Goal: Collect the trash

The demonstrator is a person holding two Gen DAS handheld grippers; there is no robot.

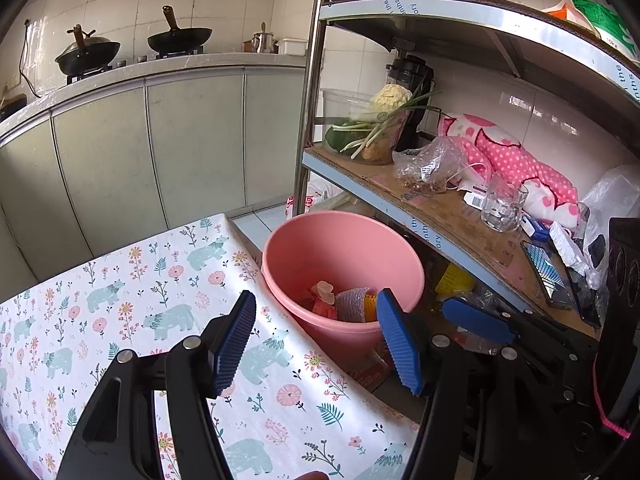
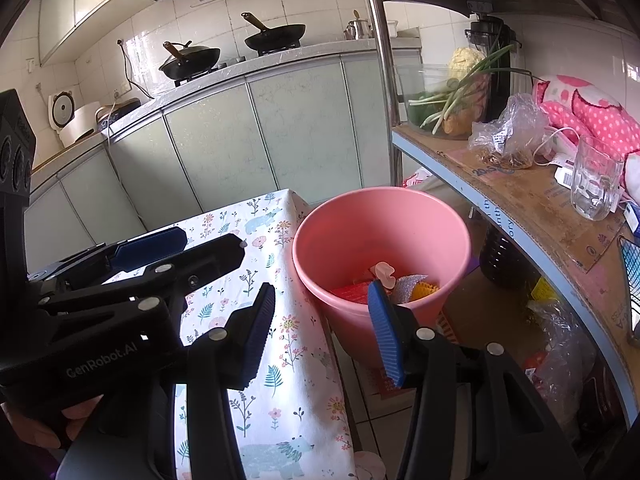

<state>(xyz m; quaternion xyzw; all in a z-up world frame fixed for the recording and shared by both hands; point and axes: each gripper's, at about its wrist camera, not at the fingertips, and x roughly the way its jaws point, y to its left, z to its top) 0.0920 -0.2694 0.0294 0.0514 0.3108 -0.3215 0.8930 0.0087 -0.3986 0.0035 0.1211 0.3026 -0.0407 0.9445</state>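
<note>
A pink bucket (image 1: 344,248) stands on the floor between the table and a metal shelf; it also shows in the right wrist view (image 2: 380,224). Several pieces of trash (image 1: 344,300) lie in its bottom, red, silver and yellow, seen too in the right wrist view (image 2: 392,284). My left gripper (image 1: 316,340) is open and empty above the table's edge, just short of the bucket. My right gripper (image 2: 324,328) is open and empty beside the bucket's near rim. The left gripper shows at the left of the right wrist view (image 2: 176,252), and a right fingertip (image 1: 476,320) in the left wrist view.
A table with a bear-and-flower cloth (image 1: 120,312) lies left of the bucket. A metal shelf (image 1: 440,208) on the right carries vegetables, bags, a glass (image 1: 502,204) and a pink cloth. Kitchen cabinets (image 1: 160,152) with woks on the stove stand behind.
</note>
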